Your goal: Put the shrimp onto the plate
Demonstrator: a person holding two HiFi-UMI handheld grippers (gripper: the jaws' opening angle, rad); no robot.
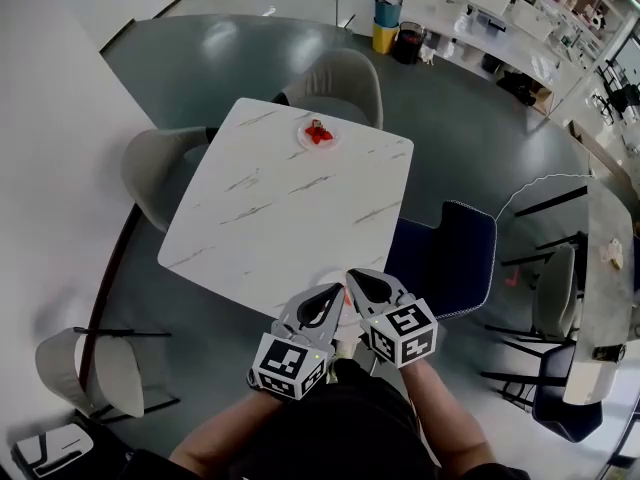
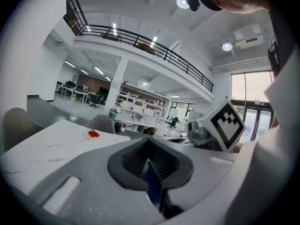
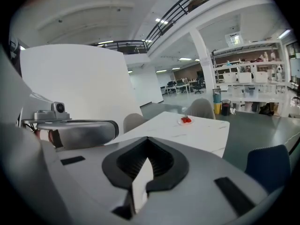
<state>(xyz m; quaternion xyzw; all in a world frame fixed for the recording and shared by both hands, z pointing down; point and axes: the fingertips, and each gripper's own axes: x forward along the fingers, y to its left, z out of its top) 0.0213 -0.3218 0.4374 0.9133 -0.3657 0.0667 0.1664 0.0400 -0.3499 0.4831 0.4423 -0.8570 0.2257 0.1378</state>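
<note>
The red shrimp (image 1: 318, 132) lie on a small white dish (image 1: 307, 140) at the far edge of the white marble table (image 1: 260, 218). They also show as a small red spot (image 2: 93, 134) in the left gripper view and far off in the right gripper view (image 3: 186, 120). My left gripper (image 1: 337, 290) and right gripper (image 1: 352, 277) hover side by side over the table's near edge, both shut with nothing between the jaws. A pale round shape (image 1: 328, 271), perhaps a plate, lies just beyond their tips, partly hidden.
Two grey chairs (image 1: 345, 83) (image 1: 155, 173) stand at the table's far and left sides, and a blue chair (image 1: 450, 258) at its right. Another table (image 1: 605, 268) with dark chairs is further right. Bins (image 1: 388, 23) and shelving stand at the back.
</note>
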